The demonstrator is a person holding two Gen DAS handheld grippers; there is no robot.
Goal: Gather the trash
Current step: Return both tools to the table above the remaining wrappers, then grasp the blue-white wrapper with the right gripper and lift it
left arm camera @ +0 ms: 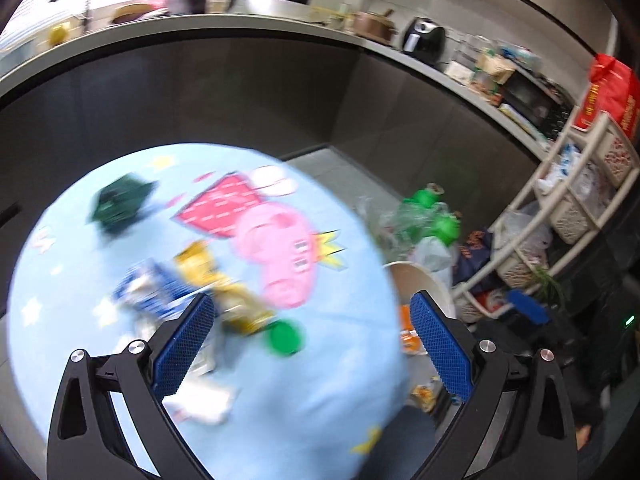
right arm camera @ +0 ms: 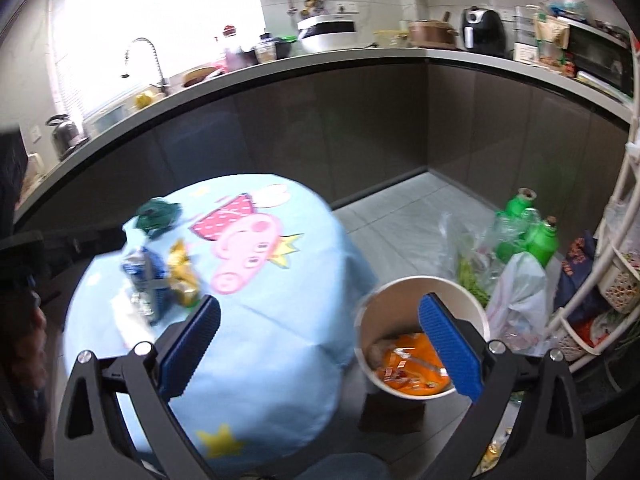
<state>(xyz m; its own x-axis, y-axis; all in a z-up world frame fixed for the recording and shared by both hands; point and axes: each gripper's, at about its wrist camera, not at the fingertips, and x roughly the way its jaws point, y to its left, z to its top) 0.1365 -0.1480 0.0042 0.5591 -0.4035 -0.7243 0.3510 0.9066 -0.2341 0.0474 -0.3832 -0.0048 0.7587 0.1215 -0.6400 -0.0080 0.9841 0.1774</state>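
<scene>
Both my tools are spread wide and hold nothing: the left gripper (left arm camera: 312, 344) hangs over the round table (left arm camera: 320, 400) with its light blue cartoon cloth, and the right gripper (right arm camera: 320, 346) hangs between the table's edge and the white bin (right arm camera: 472, 312) just beside it. The trash lies on the cloth: a yellow wrapper (left arm camera: 224, 288), a blue-and-white wrapper (left arm camera: 152, 288), a green cap (left arm camera: 285, 338) and a dark green crumpled piece (left arm camera: 120, 202) farther back. Orange wrappers (right arm camera: 408, 372) sit inside the bin.
</scene>
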